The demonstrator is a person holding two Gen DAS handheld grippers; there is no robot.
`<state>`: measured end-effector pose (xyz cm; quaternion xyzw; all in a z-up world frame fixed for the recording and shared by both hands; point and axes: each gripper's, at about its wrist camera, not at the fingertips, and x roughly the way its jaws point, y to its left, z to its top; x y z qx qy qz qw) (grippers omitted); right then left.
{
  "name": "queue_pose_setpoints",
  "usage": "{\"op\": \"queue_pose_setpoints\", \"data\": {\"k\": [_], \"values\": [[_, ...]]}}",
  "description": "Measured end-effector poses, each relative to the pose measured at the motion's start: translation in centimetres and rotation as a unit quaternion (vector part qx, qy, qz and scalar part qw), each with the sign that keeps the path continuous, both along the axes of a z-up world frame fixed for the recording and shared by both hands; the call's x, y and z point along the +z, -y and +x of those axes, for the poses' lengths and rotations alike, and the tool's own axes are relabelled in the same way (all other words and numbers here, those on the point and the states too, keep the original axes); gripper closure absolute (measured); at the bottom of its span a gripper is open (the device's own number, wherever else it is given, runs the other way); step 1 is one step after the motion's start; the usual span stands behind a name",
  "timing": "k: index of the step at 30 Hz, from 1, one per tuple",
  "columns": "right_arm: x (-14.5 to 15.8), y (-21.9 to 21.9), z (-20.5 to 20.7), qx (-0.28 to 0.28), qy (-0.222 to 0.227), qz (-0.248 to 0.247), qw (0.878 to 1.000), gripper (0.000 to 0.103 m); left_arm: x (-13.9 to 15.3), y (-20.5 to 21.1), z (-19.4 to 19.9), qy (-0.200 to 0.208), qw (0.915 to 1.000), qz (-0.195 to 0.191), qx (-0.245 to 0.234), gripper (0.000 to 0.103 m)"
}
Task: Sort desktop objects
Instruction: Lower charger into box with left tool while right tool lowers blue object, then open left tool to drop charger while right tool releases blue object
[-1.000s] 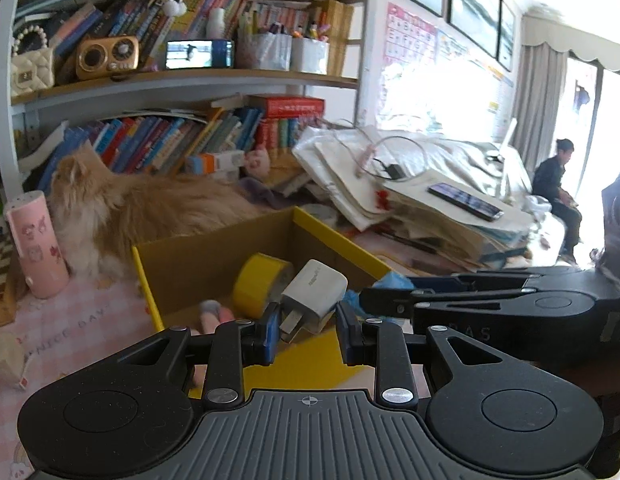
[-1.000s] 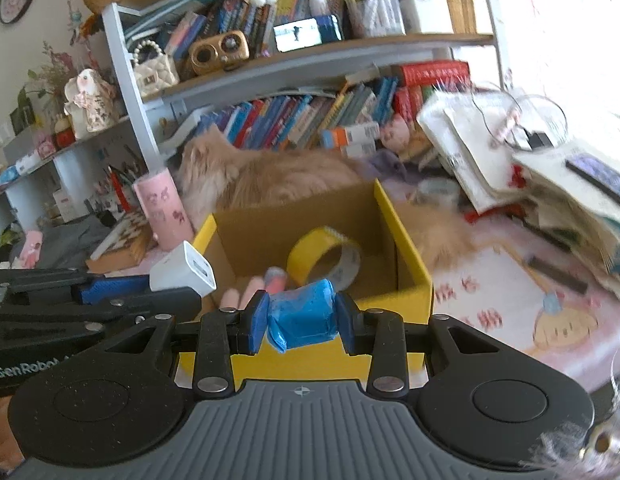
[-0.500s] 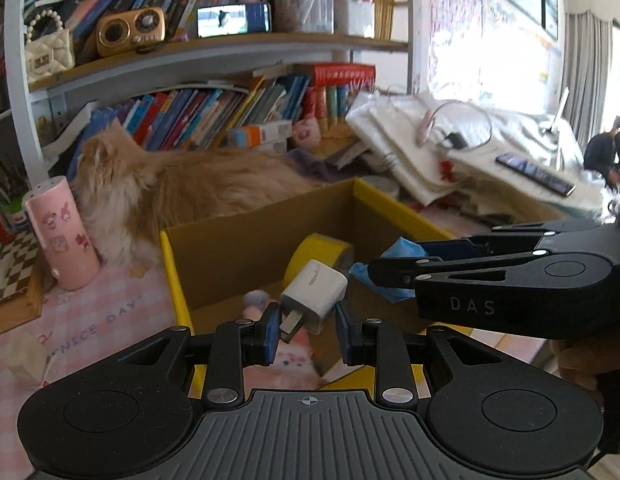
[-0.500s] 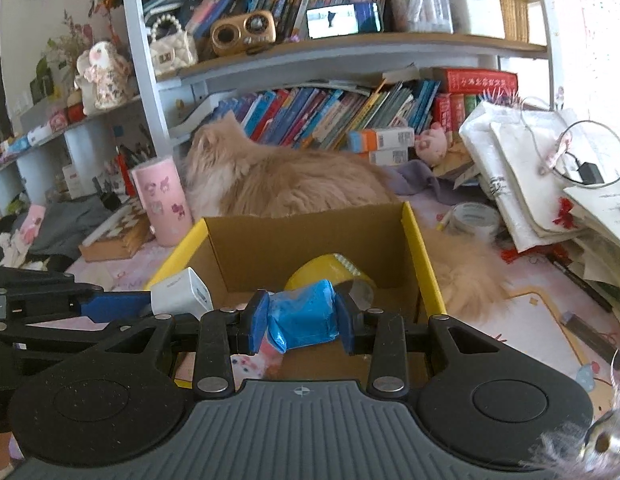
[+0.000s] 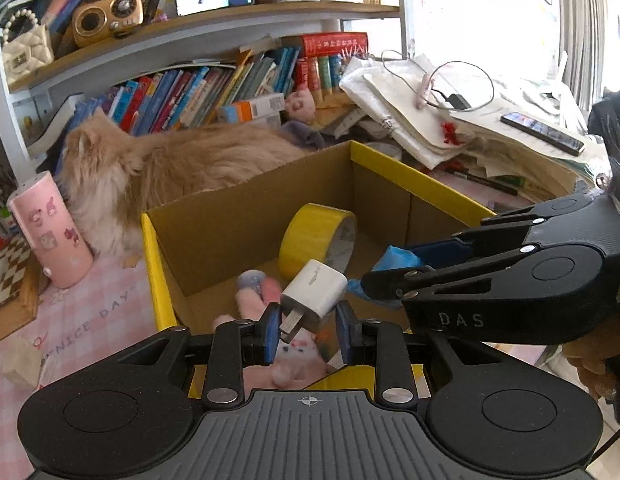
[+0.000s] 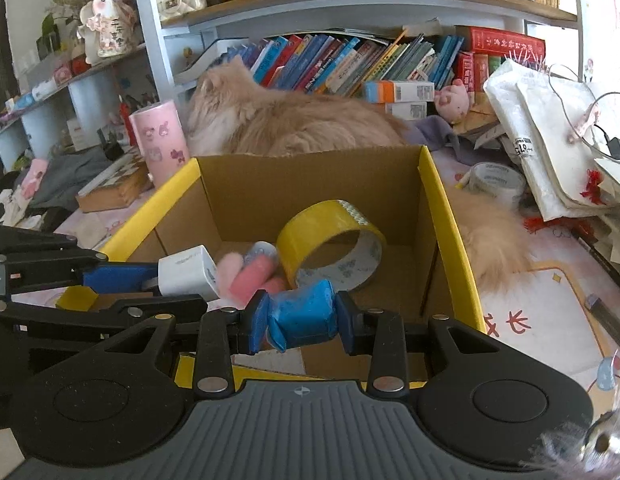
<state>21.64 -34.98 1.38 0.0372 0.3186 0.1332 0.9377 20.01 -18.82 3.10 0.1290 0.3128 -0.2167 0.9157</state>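
Observation:
My left gripper point(image 5: 307, 334) is shut on a white plug adapter point(image 5: 314, 298), held over the front of the open yellow-edged cardboard box point(image 5: 410, 176). My right gripper point(image 6: 299, 322) is shut on a blue wrapped packet point(image 6: 303, 314), held over the same box point(image 6: 434, 184). Inside lie a yellow tape roll point(image 5: 316, 238), also in the right wrist view point(image 6: 330, 236), and pink plush items point(image 6: 249, 276). The adapter point(image 6: 187, 274) and left gripper show at the left of the right wrist view; the right gripper point(image 5: 394, 270) shows at the right of the left wrist view.
An orange long-haired cat point(image 5: 169, 164) lies right behind the box. A pink cylinder point(image 5: 49, 232) stands to the box's left. A clear tape roll point(image 6: 496, 182), stacked papers with a cable point(image 5: 422, 104) and a phone point(image 5: 542, 132) lie to the right. Bookshelves stand behind.
Both grippers have moved forward and lowered over the box, each still holding its object. The box interior now fills more of both views.

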Motion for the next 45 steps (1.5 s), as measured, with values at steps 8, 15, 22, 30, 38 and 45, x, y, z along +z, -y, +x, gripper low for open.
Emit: {"op": "queue_pose_setpoints", "data": {"k": [8,15,22,30,38,45], "values": [[-0.1,0.4,0.5,0.014,-0.008,0.008,1.000,0.070,0.1,0.3,-0.1,0.002,0.9999,0.004,0.014,0.075],[-0.2,0.4,0.6,0.020,-0.009,0.010,1.000,0.070,0.1,0.6,-0.4,0.008,0.9996,0.012,0.024,0.074],[0.0,1.0,0.3,0.019,-0.003,0.021,1.000,0.069,0.3,0.6,-0.7,0.023,0.9990,0.016,0.034,0.067],[0.3,1.7,0.0,0.012,-0.001,0.039,0.999,0.066,0.8,-0.6,-0.8,0.033,0.9960,0.000,0.083,0.032],[0.8,1.9,-0.6,0.005,0.005,0.050,0.999,0.061,1.0,-1.0,-1.2,0.043,0.9942,-0.003,0.099,0.027],[1.1,2.2,-1.3,-0.002,0.012,0.056,0.998,0.061,1.3,-0.9,-1.7,0.055,0.9932,-0.005,0.103,0.020]]}}
